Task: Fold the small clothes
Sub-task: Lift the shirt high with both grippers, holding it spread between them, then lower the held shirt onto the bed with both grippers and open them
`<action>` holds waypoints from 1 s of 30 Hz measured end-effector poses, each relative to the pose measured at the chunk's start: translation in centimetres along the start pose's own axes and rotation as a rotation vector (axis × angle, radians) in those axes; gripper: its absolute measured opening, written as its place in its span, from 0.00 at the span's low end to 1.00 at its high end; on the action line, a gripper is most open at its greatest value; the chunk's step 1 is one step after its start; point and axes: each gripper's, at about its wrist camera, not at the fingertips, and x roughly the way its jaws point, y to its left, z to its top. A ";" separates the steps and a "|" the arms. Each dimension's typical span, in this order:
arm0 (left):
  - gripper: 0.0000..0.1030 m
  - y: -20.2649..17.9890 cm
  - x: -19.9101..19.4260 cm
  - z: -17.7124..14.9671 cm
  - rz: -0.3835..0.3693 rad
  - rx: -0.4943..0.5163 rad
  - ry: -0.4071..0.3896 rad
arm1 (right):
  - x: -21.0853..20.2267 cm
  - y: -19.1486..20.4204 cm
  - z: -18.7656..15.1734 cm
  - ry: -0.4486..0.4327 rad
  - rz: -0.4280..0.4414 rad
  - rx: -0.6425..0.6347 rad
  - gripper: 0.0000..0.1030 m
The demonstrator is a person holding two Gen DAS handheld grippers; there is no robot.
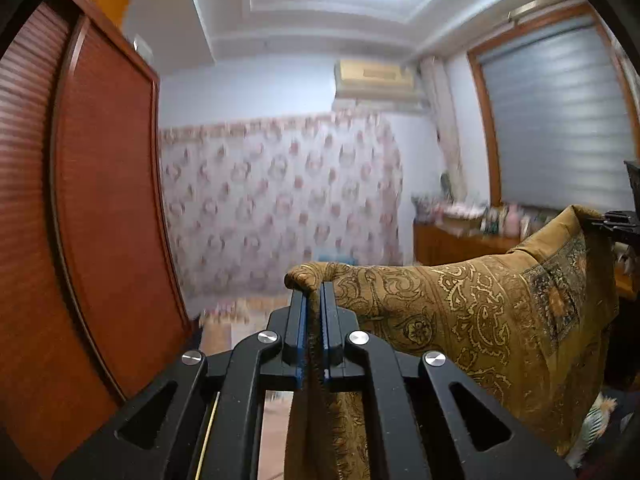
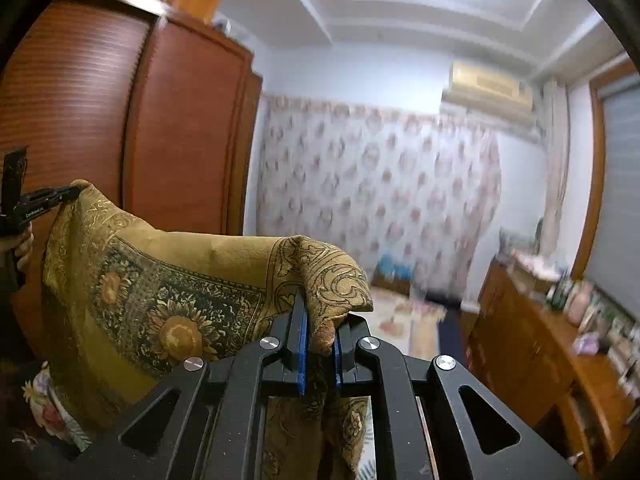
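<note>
Stretching between the two grippers, a mustard-gold cloth [image 1: 472, 312] is held up in the air, well above the floor. It is a thin woven fabric printed with paisley scrolls in pale gold outline, and a darker panel with sunflower heads is seen on it from the right wrist view [image 2: 172, 320]. In the left gripper [image 1: 315, 292] one corner is pinched: the black jaws with blue pads are closed on the cloth, a rounded bunch of fabric bulges just past the tips, and a fringed edge hangs down between the jaws towards the camera. In the right gripper [image 2: 320, 308] the other corner is clamped likewise, the jaws brought together on a thick fold that humps over the tips and drops behind them. The top edge of the cloth sags in a shallow curve between the two grips, and the rest is draped downward in soft folds. From the left wrist view the right gripper's tip [image 1: 608, 224] is seen biting the far corner at the right; from the right wrist view the left gripper [image 2: 74, 191] is seen at the far left, with a hand [image 2: 20, 248] on its handle. Beyond the jaws open room is left up to a floral curtain [image 1: 280, 200]; a reddish wooden wardrobe [image 1: 100, 200] stands close on the left, a low wooden cabinet [image 2: 532, 340] on the right.
</note>
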 end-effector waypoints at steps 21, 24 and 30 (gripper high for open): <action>0.07 -1.6 22.4 -13.2 -0.004 -0.008 0.406 | 27.9 -2.8 -9.3 0.400 0.071 0.126 0.09; 0.06 -1.6 23.7 -13.8 -0.001 -0.014 0.434 | 27.5 -5.2 -9.3 0.414 0.081 0.129 0.09; 0.10 -1.6 25.2 -15.0 0.000 -0.008 0.476 | 29.8 -5.7 -10.6 0.448 0.080 0.138 0.14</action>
